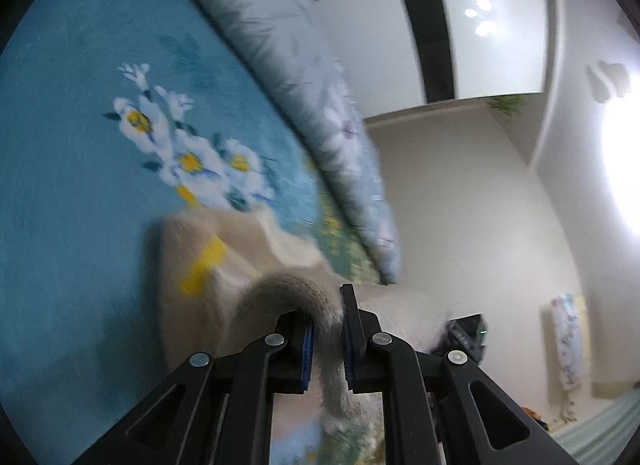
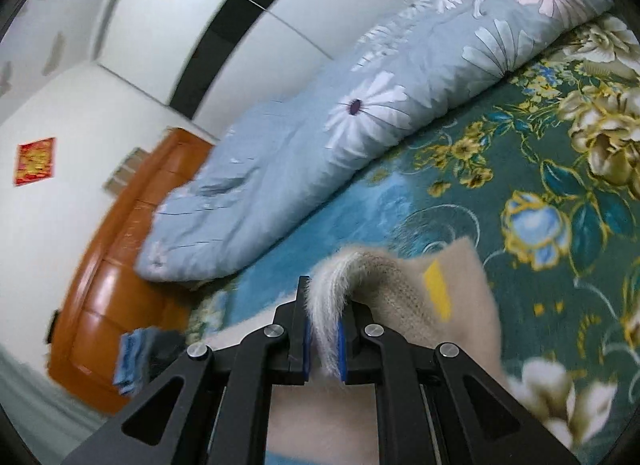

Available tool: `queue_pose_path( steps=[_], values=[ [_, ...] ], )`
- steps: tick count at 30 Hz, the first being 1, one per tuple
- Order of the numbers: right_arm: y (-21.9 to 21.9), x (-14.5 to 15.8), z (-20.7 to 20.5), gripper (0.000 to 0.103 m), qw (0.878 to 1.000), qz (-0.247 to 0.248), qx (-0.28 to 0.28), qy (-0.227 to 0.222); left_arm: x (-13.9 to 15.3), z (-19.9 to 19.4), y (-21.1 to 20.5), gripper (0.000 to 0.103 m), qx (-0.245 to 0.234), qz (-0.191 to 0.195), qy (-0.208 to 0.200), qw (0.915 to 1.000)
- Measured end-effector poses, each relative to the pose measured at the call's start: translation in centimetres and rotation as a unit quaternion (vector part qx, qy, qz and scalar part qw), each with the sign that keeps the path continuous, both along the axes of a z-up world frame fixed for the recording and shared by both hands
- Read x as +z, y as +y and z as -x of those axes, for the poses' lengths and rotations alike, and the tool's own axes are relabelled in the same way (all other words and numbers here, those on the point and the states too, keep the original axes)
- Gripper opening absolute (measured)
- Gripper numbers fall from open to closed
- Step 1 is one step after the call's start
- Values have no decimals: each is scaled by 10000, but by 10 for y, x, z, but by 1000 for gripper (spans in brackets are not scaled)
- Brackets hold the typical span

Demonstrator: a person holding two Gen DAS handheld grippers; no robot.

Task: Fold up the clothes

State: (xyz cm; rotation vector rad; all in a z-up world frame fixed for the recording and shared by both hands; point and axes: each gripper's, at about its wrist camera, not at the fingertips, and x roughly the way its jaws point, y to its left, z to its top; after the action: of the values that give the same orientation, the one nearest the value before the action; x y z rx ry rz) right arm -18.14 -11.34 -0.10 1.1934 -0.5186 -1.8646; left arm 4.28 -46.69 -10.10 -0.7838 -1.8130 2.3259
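A fuzzy beige knitted garment (image 1: 192,261) with yellow stripes lies partly on the teal floral bed cover (image 1: 64,169). My left gripper (image 1: 326,329) is shut on a rolled edge of it, and the fabric hangs down between the blue pads. In the right wrist view the same beige garment (image 2: 452,297) drapes to the right of my right gripper (image 2: 324,329), which is shut on another fuzzy edge. The bed cover (image 2: 540,153) shows below it. Both views are blurred by motion.
A folded light-blue daisy quilt (image 1: 304,77) (image 2: 320,137) lies along the far side of the bed. An orange wooden headboard (image 2: 116,265) and white wardrobe doors (image 2: 168,13) stand behind. A dark box (image 1: 466,335) sits on the floor by the wall.
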Motion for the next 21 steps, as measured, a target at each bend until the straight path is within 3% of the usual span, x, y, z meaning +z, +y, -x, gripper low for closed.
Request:
queue_pose_path(
  steps=[6, 10, 12, 14, 17, 19, 21],
  values=[
    [-25, -44, 31, 10, 9973, -567, -247, -386, -41, 29, -20, 14, 116, -408, -379, 9984],
    [-30, -59, 38, 10, 9948, -839, -293, -507, -51, 32, -22, 18, 112, -586, -315, 9977],
    [-29, -60, 38, 11, 9943, -896, -270, -510, -52, 29, -23, 25, 99, -689, -139, 9975],
    [-30, -57, 35, 16, 9946, -917, -208, -429, -50, 23, -24, 50, 144, -850, 131, 9962],
    [-31, -52, 30, 32, 9950, -952, -112, -296, -41, 15, -22, 73, 302, -858, 402, 9950],
    [-33, -49, 26, 41, 9949, -970, -82, -249, -33, 14, -21, 80, 365, -625, 253, 9971],
    [-34, -43, 22, 50, 9947, -1001, -48, -215, -27, 12, -19, 80, 348, -517, 155, 9979]
  ],
)
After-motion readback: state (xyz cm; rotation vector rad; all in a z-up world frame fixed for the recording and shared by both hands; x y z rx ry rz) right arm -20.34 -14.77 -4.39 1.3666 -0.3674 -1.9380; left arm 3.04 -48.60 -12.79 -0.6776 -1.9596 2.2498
